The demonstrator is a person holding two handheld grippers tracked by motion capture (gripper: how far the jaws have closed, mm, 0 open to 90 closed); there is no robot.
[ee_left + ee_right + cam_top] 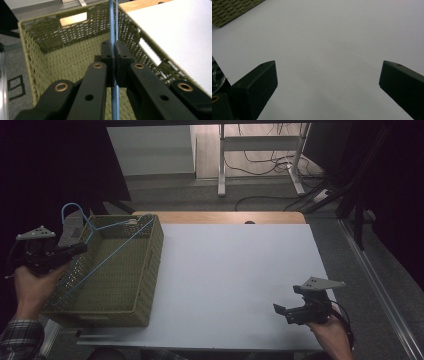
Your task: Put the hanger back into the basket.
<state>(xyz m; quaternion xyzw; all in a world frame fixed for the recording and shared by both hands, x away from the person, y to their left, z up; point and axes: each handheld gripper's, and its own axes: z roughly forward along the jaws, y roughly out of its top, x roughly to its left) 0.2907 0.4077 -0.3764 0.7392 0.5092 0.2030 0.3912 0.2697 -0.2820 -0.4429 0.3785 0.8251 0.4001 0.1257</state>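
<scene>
Woven basket (pixel 131 290) around clamped hanger (pixel 107 251)

Inspected from my station. My left claw (pixel 115 53) is matt black plastic, smooth, with brass-coloured rivets at the links; its pads pinch a thin blue hanger (pixel 107 251), smooth and slightly glossy, apparently coated wire. That hanger lies across the basket (pixel 145 270), which is olive-green woven fibre, coarse and open-meshed, dull in finish. Right of the basket, the worktop (pixel 230 275) is smooth, matt white, with a bare wooden strip along its far edge. My right claw (pixel 329 80) is the same matt black plastic.
</scene>
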